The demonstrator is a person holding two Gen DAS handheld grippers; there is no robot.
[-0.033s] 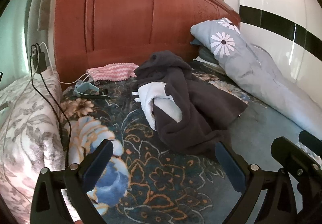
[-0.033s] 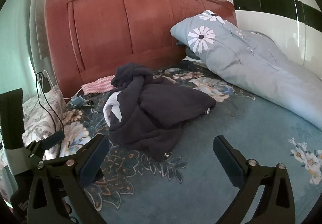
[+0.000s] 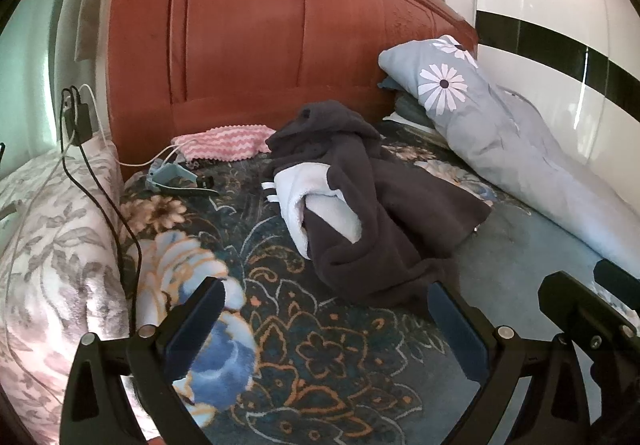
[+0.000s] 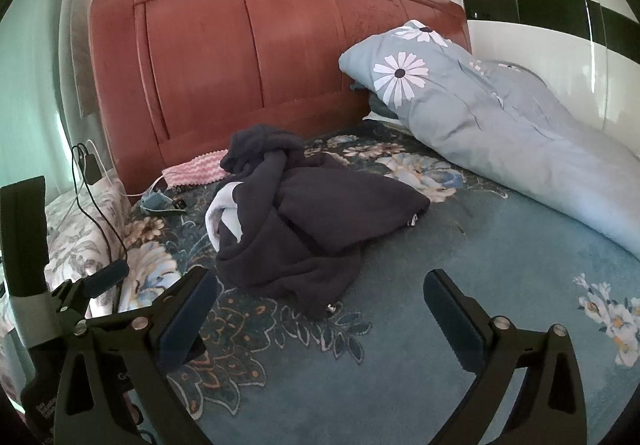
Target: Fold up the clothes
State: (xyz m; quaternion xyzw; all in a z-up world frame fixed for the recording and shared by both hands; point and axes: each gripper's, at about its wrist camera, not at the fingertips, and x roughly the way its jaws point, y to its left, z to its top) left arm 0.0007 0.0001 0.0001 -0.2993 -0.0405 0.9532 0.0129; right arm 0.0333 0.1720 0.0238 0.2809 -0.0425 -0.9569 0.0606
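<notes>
A crumpled dark grey garment (image 3: 372, 205) with a white lining (image 3: 316, 201) lies bunched on the floral teal bedspread (image 3: 320, 357), in front of the headboard. It also shows in the right wrist view (image 4: 304, 217). My left gripper (image 3: 324, 329) is open and empty, low over the bedspread just short of the garment's near edge. My right gripper (image 4: 320, 309) is open and empty, near the garment's front hem. The right gripper's body shows at the right edge of the left wrist view (image 3: 580, 317), and the left gripper's body at the left of the right wrist view (image 4: 80, 293).
A red-brown headboard (image 3: 280, 45) stands behind. A rolled grey-blue daisy quilt (image 3: 520, 149) lies along the right side. A pink zigzag cloth (image 3: 224, 143), a small blue item (image 3: 168, 177) and charger cables (image 3: 100, 185) lie at the left, beside a floral pillow (image 3: 48, 245).
</notes>
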